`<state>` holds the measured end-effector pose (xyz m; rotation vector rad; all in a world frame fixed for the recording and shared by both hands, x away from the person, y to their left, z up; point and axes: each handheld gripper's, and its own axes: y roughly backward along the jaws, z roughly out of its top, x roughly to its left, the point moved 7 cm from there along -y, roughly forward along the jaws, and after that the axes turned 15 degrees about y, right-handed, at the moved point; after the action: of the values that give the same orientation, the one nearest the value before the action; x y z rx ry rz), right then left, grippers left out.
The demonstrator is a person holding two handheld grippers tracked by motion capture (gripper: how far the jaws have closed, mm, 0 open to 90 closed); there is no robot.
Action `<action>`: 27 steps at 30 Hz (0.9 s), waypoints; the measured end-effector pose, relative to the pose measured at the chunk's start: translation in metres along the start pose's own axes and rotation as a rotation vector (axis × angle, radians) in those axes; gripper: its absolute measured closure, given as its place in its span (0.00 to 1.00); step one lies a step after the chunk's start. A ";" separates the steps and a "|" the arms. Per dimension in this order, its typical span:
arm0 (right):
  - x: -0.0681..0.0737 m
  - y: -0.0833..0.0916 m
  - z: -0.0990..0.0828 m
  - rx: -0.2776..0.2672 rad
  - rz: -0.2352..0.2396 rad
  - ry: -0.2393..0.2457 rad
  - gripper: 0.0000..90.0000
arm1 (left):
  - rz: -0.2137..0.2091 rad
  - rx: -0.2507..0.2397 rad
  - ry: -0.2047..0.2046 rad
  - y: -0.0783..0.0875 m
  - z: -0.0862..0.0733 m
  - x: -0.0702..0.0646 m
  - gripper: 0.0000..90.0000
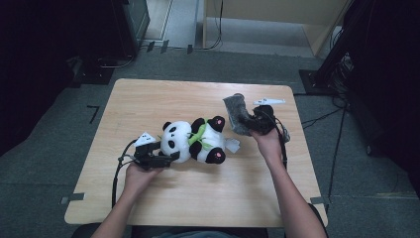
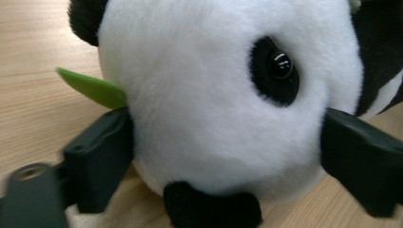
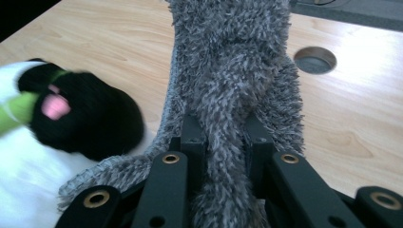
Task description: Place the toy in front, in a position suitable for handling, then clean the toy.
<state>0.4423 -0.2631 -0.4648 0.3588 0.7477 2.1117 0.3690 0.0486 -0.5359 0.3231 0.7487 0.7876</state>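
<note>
Grey shaggy cloth pinched in right gripper, above table.

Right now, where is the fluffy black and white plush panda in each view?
High view: plush panda lies mid-table.
Left gripper view: its white head sits between the jaws.
Right gripper view: a black paw with pink pad at left.
Shared landmark: light wooden table.
</note>
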 end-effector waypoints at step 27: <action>0.104 -0.035 0.103 0.036 0.220 0.232 0.82 | 0.035 -0.015 -0.028 0.004 0.002 -0.004 0.24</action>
<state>0.4524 -0.1250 -0.4075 0.2257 0.9166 2.3772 0.3662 0.0488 -0.5309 0.3339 0.7122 0.8193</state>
